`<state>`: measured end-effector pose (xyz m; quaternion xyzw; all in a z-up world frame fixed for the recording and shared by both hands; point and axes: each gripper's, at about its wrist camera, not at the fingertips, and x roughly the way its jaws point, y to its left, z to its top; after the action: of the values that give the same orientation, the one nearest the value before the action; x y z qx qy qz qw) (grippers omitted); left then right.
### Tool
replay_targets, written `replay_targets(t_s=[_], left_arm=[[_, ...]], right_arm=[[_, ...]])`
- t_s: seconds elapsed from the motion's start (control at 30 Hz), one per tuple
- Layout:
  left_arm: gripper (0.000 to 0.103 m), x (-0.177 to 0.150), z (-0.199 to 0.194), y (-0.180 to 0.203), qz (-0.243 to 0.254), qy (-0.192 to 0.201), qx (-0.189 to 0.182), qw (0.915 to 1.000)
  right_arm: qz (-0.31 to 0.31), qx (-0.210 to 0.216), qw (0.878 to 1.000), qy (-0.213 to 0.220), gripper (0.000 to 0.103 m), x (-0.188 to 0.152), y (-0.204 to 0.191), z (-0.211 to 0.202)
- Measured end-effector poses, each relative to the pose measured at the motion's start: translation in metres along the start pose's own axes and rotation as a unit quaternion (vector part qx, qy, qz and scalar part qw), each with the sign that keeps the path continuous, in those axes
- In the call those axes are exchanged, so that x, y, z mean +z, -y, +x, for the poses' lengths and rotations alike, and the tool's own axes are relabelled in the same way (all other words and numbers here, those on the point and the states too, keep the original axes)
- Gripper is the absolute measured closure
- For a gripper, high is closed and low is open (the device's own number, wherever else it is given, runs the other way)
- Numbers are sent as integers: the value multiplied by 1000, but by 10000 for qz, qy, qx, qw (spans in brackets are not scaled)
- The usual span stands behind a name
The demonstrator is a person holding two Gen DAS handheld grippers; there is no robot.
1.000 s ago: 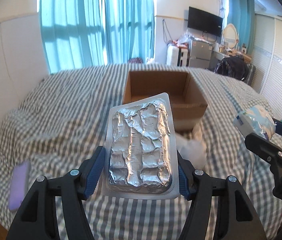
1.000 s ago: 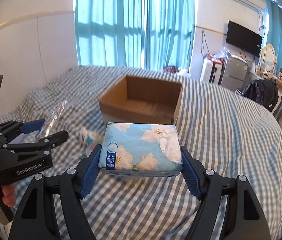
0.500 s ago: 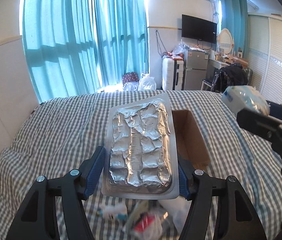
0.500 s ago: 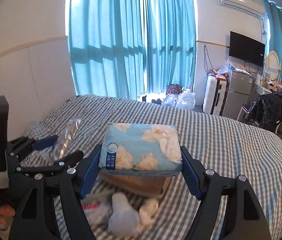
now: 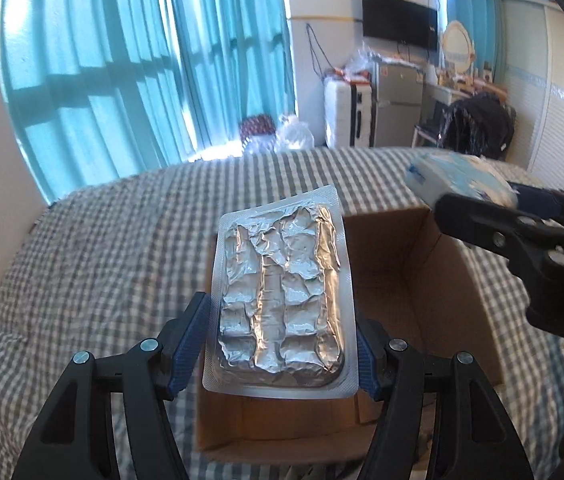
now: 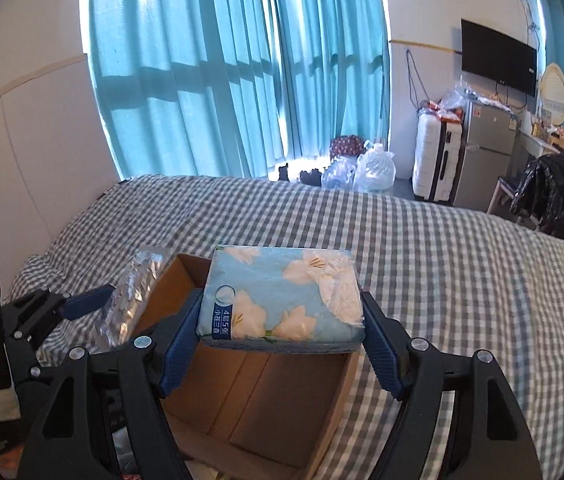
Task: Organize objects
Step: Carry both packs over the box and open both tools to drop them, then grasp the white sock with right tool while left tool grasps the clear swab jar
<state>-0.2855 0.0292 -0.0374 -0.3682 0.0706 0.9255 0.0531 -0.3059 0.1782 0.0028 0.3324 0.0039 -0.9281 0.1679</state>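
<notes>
My left gripper (image 5: 282, 344) is shut on a silver foil blister pack (image 5: 282, 292) and holds it above the left part of an open cardboard box (image 5: 422, 300) on the bed. My right gripper (image 6: 282, 344) is shut on a blue floral tissue pack (image 6: 282, 292) and holds it above the same box (image 6: 265, 396). The box looks empty inside. The tissue pack (image 5: 462, 178) and right gripper also show at the right of the left wrist view. The foil pack (image 6: 129, 296) shows at the left of the right wrist view.
The box stands on a grey-and-white checked bed (image 6: 462, 264). Loose items lie by the box's near edge, mostly hidden. Beyond the bed are teal curtains (image 6: 241, 68), plastic bags (image 6: 374, 170), a white suitcase (image 6: 436, 160) and a small fridge (image 6: 486, 156).
Both grippers have moved forward and now hang over the open box, with their packs still held. The loose items seen below half a second ago have passed under the near edge of view.
</notes>
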Motion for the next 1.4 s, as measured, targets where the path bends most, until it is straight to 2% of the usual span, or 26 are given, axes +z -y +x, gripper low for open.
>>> replay_targets(t_s=[0.17, 0.3, 0.37, 0.4, 0.47, 0.63, 0.77, 0.87, 1.0, 1.07, 1.23, 1.4], left_arm=[[37, -10, 33, 3, 79, -235, -8, 9997], [36, -18, 41, 0, -66, -390, -147, 9991], [32, -17, 38, 0, -75, -395, -207, 9990], [28, -18, 33, 1, -66, -371, -189, 9991], [12, -17, 22, 0, -68, -296, -127, 9995], [10, -10, -14, -12, -258, -110, -82, 9996], [4, -7, -55, -18, -355, 128, 10, 9993], [0, -6, -83, -21, -361, 307, 67, 9989], [0, -16, -123, -26, -333, 503, 157, 9981], [0, -24, -139, -27, -366, 560, 205, 9976], [0, -48, -170, -28, -475, 691, 250, 9962], [0, -72, -190, -28, -584, 869, 345, 9939]], right_arm=[[60, 64, 9998, -157, 29, -14, 11, 24], [193, 63, 9995, -241, 28, -21, 18, 30], [332, 103, 9993, -150, 20, -20, 22, 22], [385, 75, 9992, -63, 18, -19, 21, 14], [415, 35, 9991, 61, 12, -16, 22, 1], [308, -169, 9989, 316, 10, -5, 14, -50], [172, -288, 9983, 468, 8, -3, 5, -94], [83, -364, 9976, 586, 6, -7, -4, -130], [-66, -434, 9964, 724, 5, -15, -18, -172], [-144, -464, 9957, 783, 1, -22, -27, -191], [-327, -478, 9947, 854, 0, -49, -44, -225], [-405, -449, 9951, 777, 0, -79, -56, -231]])
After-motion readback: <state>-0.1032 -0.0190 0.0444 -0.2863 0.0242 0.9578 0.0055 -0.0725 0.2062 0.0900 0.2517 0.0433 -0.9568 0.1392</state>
